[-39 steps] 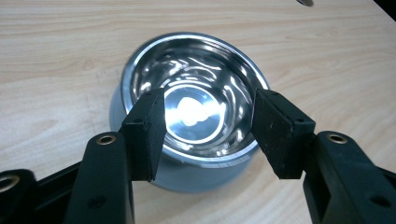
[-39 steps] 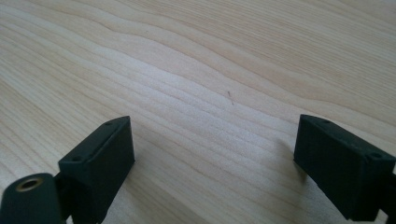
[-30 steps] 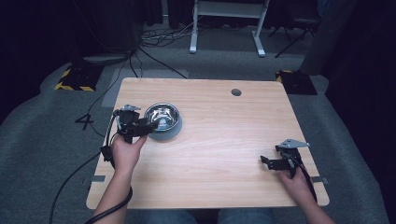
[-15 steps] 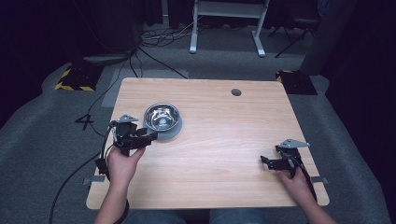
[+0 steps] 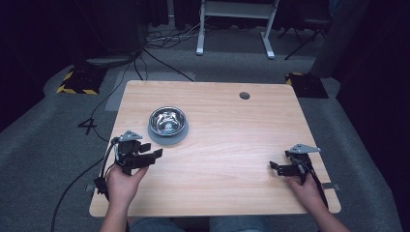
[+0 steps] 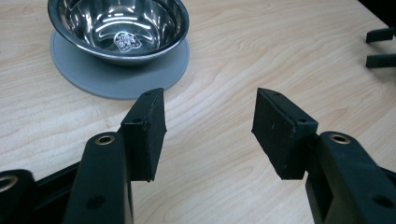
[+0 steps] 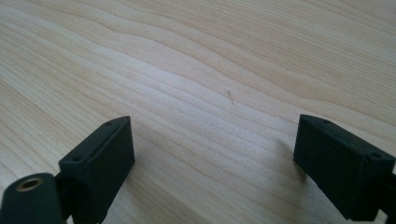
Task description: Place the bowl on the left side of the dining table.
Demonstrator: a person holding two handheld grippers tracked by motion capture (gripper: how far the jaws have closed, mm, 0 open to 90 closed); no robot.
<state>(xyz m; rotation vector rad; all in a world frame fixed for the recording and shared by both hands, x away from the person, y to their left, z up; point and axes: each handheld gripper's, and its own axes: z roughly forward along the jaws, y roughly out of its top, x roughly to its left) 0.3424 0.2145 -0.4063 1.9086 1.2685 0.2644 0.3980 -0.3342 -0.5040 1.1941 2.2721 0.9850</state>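
Bowl [image 5: 167, 121] is sitting on its grey mat [image 5: 167, 137], back-left of the table [image 5: 232, 145]. Left gripper [image 5: 153, 154] is backing off from it w/ jaws apart, empty; looks released. Right gripper [image 5: 273, 167] is resting near the front-right edge, also spread, holding nothing.

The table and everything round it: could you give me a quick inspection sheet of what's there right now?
Surface: wooden table, bare light wood, with a round hole near the far edge.
Job's things: steel bowl, upright and empty, standing on a grey round mat.
Clutter: nothing seen.
Grippers: left gripper open, near the bowl, holding nothing; right gripper open over bare wood, holding nothing.
Cables: black cable trails from the left gripper to the floor; more cables lie beyond the table.
Surroundings: grey carpet, white frame legs, dark backdrop.
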